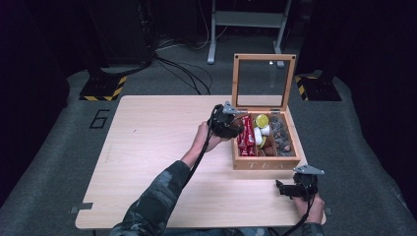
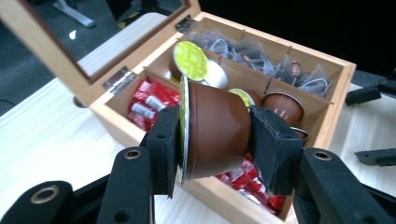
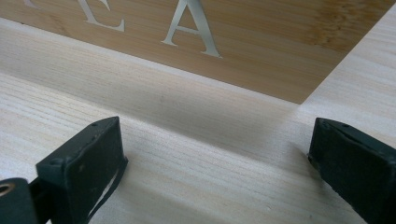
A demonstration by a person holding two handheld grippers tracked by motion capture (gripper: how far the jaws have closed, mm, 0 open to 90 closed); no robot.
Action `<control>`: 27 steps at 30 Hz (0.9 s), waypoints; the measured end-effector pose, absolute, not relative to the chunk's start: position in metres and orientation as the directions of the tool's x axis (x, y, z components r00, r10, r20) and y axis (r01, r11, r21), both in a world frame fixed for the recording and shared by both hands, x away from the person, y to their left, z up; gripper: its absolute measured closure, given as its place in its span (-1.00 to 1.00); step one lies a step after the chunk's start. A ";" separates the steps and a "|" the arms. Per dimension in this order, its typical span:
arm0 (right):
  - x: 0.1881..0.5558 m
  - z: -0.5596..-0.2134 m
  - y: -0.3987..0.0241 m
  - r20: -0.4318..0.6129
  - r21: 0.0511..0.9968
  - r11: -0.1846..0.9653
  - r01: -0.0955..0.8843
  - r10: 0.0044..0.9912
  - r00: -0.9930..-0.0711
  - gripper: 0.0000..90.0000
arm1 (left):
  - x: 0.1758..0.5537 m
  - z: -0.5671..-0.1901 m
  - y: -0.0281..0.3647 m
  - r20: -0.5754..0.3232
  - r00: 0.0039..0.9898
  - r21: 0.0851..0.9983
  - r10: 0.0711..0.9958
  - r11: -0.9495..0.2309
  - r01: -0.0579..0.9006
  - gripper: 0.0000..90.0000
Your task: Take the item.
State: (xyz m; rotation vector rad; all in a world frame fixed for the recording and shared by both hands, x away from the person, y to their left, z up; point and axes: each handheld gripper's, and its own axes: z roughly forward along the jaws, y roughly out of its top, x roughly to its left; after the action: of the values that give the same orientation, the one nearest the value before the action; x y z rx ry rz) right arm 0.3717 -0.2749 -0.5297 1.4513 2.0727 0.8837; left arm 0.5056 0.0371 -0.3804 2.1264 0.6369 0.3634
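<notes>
Currently mid-transfer, by the look of it: brown coffee capsule (image 2: pixel 212 133) clamped in left gripper (image 2: pixel 215 140), held just above the near-left wall of the wooden tea box (image 1: pixel 266 162); whether going in or coming out, cannot tell. Jaws closed onto the capsule, one pad against the foil lid at 9 o'clock, the other against the domed base at 3 o'clock in the left gripper view; firm hold, no visible slip. Capsule lying on its side; long axis horizontal, running from jaw to jaw; yellow-green foil lid facing 9 o'clock, narrow end toward 3 o'clock. Below and beyond: red sachets (image 2: pixel 152 100) in the nearest compartment; more capsules (image 2: pixel 190 59) in the middle one at 12 o'clock; grey tea bags (image 2: pixel 261 58) in the far one. Glass lid (image 1: pixel 260 81) standing open at the box's 12 o'clock. Right gripper (image 1: pixel 289 189) parked low on the table (image 1: pixel 147 147) at the box's 5 o'clock; jaws wide apart, nothing between them, facing the lettered front. Next move, if stowing: carry past the sachets to the capsule compartment, lower, then ease open; risk of rolling once released.
</notes>
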 end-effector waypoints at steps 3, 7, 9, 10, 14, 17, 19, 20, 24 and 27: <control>0.372 -0.530 -0.275 -0.006 0.724 0.238 0.647 0.940 -0.340 -0.94 | 0.507 -0.380 0.044 0.025 0.816 0.815 0.577 -0.484 0.318 0.22; 0.371 -0.530 -0.274 0.002 0.727 0.228 0.647 0.942 -0.334 -0.93 | 0.509 -0.378 0.056 0.025 0.804 0.817 0.594 -0.476 0.326 0.22; 0.370 -0.530 -0.274 0.001 0.724 0.232 0.650 0.942 -0.336 -0.93 | 0.509 -0.377 0.064 0.025 0.796 0.818 0.605 -0.470 0.332 0.22; 0.370 -0.530 -0.274 0.000 0.724 0.232 0.650 0.942 -0.336 -0.93 | 0.510 -0.377 0.067 0.018 0.791 0.820 0.612 -0.461 0.339 0.22; 0.370 -0.529 -0.274 0.000 0.722 0.232 0.651 0.942 -0.337 -0.93 | 0.512 -0.376 0.080 0.007 0.770 0.826 0.638 -0.438 0.355 0.22; 0.370 -0.529 -0.274 0.001 0.723 0.232 0.651 0.942 -0.336 -0.93 | 0.513 -0.376 0.091 0.005 0.756 0.830 0.654 -0.425 0.361 0.22; 0.370 -0.530 -0.274 0.001 0.724 0.232 0.650 0.942 -0.337 -0.93 | 0.514 -0.376 0.100 0.007 0.745 0.832 0.667 -0.417 0.366 0.22; 0.370 -0.529 -0.274 0.000 0.721 0.234 0.652 0.941 -0.338 -0.93 | 0.515 -0.376 0.104 0.006 0.739 0.831 0.674 -0.414 0.370 0.22; 0.370 -0.529 -0.274 0.001 0.722 0.233 0.651 0.941 -0.337 -0.93 | 0.514 -0.377 0.122 0.009 0.717 0.836 0.697 -0.398 0.377 0.22; 0.370 -0.530 -0.274 0.001 0.723 0.232 0.650 0.942 -0.337 -0.92 | 0.513 -0.379 0.136 0.004 0.701 0.838 0.714 -0.384 0.387 0.22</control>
State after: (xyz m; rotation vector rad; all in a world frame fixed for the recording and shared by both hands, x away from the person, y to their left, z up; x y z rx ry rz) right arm 0.3703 -0.2744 -0.5295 1.4597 2.0718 0.8876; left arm 0.5131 0.1355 -0.3793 2.0150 0.8428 0.4624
